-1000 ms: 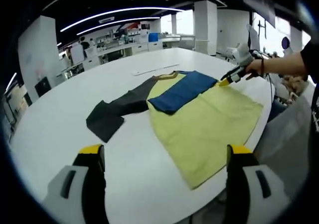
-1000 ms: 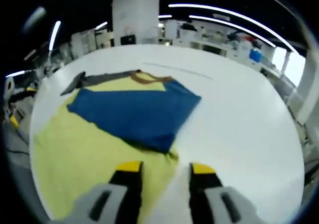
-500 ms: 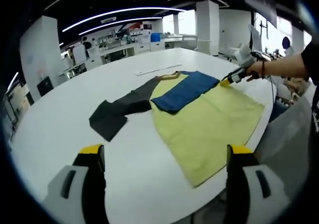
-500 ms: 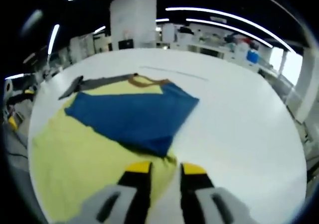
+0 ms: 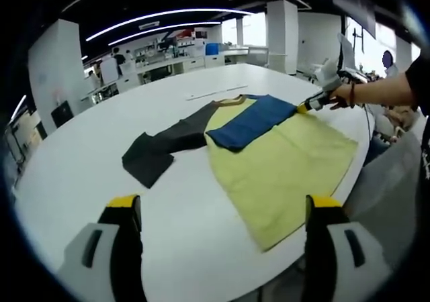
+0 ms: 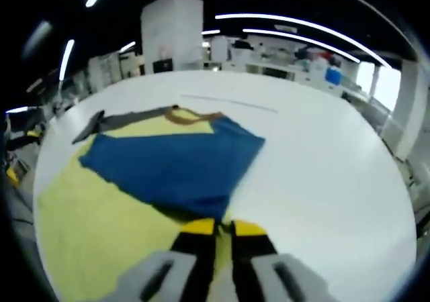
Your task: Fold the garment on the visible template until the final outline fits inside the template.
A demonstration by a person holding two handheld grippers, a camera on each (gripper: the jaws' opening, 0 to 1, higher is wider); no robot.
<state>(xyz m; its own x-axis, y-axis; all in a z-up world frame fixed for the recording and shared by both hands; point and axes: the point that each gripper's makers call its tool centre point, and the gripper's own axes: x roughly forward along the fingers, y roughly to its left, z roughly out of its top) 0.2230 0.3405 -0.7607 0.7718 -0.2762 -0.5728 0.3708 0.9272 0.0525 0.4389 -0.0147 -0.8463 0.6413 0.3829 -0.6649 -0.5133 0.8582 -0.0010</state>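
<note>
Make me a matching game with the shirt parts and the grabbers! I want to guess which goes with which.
Things:
1. blue sleeve
2. dark sleeve
3. left gripper
4. right gripper

States:
A. spread out flat on the white table
B. jaws almost together at the shirt's edge
C. folded over the yellow shirt body
D. jaws wide apart, holding nothing

Pairs: 1-C, 2-A, 3-D, 4-B
</note>
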